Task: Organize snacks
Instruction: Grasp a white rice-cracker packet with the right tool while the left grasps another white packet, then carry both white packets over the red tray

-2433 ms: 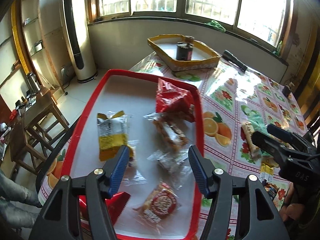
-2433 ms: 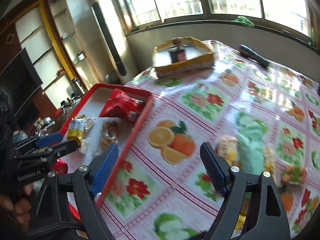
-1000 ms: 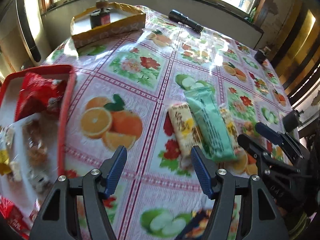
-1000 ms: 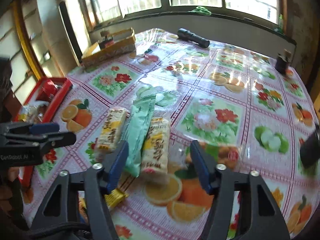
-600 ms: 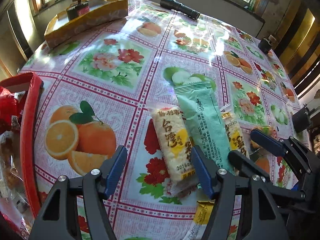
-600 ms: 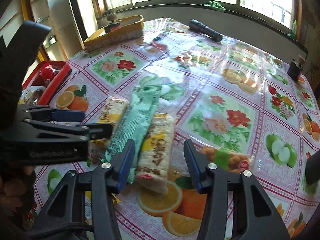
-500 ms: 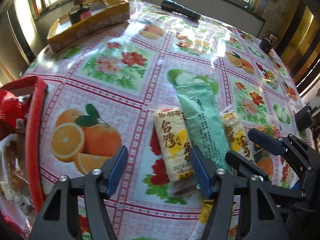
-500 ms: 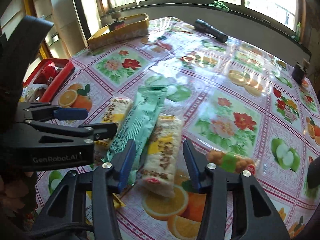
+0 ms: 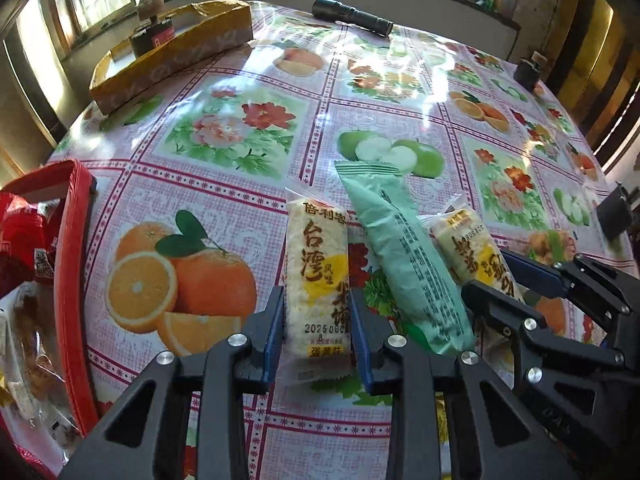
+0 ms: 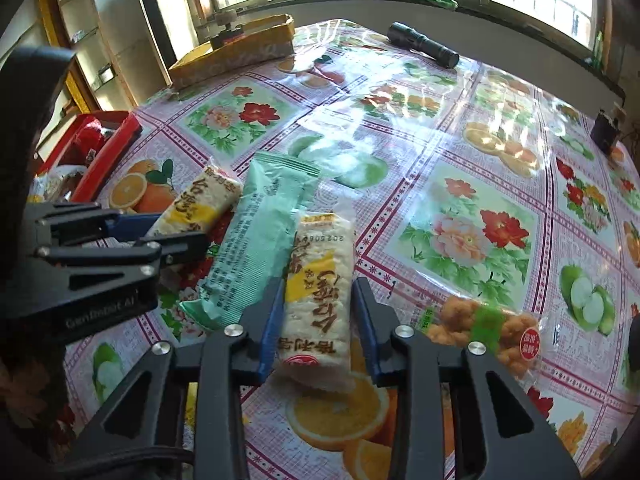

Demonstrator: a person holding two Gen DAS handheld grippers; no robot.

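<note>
Tabletop [image 9: 248, 92] covered with a glossy cloth printed with fruit and flowers. Landmark: the long mint-green packet [image 9: 404, 256], lying flat near the middle.

Left gripper [image 9: 318, 320]: jaws closing, narrow, blue pads against both long edges of a rice cracker bar [image 9: 318, 276] lying just left of the green packet, printed side up. Bar rests on the cloth.

Right gripper [image 10: 318, 316]: jaws closing, narrow, pads against the sides of a second rice cracker bar [image 10: 320, 280], just right of the green packet, one edge overlapping it. This bar also rests on the cloth.

Right of the green packet, beyond the second bar: a clear bag of orange puffed snacks [image 10: 488, 328].

Left of the green packet, at the tabletop's edge: red tray [image 9: 70, 240] holding a red packet [image 9: 24, 240] and other clear wrapped snacks.

Beyond the green packet, towards the windows: a yellow cardboard box [image 9: 168, 56] with a dark jar [image 9: 154, 34] inside, and a black torch [image 9: 352, 16].

A small dark bottle [image 10: 606, 130] stands far right of the green packet.
</note>
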